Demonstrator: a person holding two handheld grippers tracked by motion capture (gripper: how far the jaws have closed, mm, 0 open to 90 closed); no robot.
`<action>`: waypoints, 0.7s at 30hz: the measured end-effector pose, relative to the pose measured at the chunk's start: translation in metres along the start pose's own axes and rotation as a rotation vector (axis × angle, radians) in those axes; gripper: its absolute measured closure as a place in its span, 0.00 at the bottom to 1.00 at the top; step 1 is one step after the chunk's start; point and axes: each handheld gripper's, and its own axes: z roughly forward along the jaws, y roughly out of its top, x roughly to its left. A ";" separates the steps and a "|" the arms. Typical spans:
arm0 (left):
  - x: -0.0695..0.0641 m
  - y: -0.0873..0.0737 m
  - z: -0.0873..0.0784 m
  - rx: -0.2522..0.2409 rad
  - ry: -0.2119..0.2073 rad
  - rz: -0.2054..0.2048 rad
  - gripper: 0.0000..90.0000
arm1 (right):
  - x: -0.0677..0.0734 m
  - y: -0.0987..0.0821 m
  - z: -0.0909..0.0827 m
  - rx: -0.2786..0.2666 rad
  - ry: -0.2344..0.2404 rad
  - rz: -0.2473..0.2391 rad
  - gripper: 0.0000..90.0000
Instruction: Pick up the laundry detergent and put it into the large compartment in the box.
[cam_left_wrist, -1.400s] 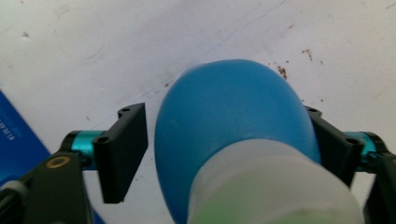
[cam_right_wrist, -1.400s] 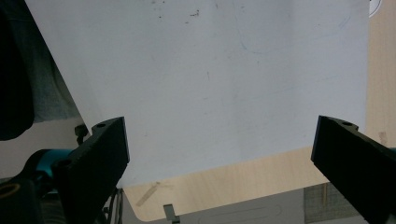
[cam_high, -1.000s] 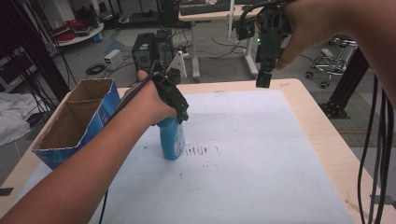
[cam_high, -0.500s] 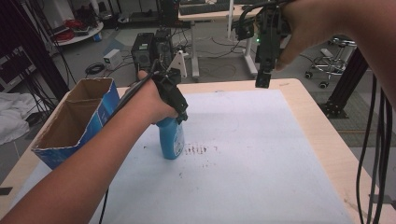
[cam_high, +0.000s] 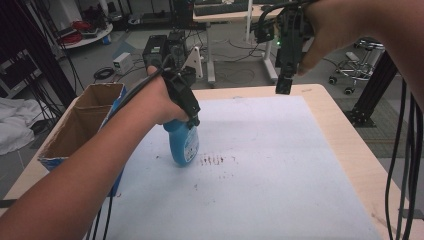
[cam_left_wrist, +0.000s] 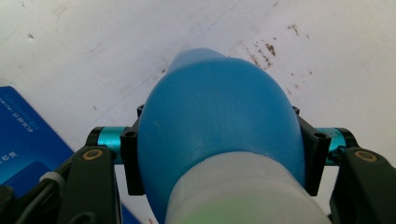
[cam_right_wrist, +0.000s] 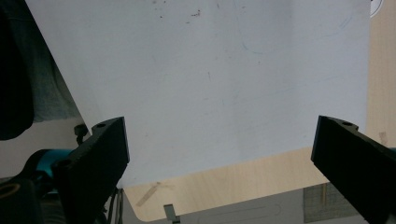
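A blue spray bottle (cam_high: 182, 145) stands upright on the white sheet (cam_high: 280, 165), left of centre. My left gripper (cam_high: 187, 112) is shut on its upper body from above. In the left gripper view the black jaws press both sides of the blue spray bottle (cam_left_wrist: 219, 130), whose white neck is nearest the camera. Brown smear marks (cam_high: 212, 160) lie on the sheet just right of the bottle, and the same marks (cam_left_wrist: 268, 46) show beyond it. My right gripper (cam_high: 283, 87) hangs high over the table's far edge, pointing down. My right gripper (cam_right_wrist: 219, 140) is wide open with nothing between its jaws.
An open cardboard box (cam_high: 85, 125) with a blue outer side (cam_left_wrist: 23, 135) stands at the table's left edge, close to the bottle. The wooden table (cam_high: 345, 135) borders the sheet on the right. Cables (cam_high: 405, 150) hang at the right side.
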 end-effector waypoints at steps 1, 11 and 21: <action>0.000 0.000 -0.004 0.002 -0.001 0.003 0.41 | 0.000 0.000 0.000 0.001 -0.001 -0.001 0.04; -0.004 -0.007 -0.041 0.039 -0.013 0.098 0.41 | 0.003 -0.004 -0.004 -0.007 -0.007 0.003 0.04; 0.005 -0.017 -0.074 0.057 -0.038 0.108 0.41 | 0.004 -0.002 -0.004 -0.010 -0.008 -0.011 0.04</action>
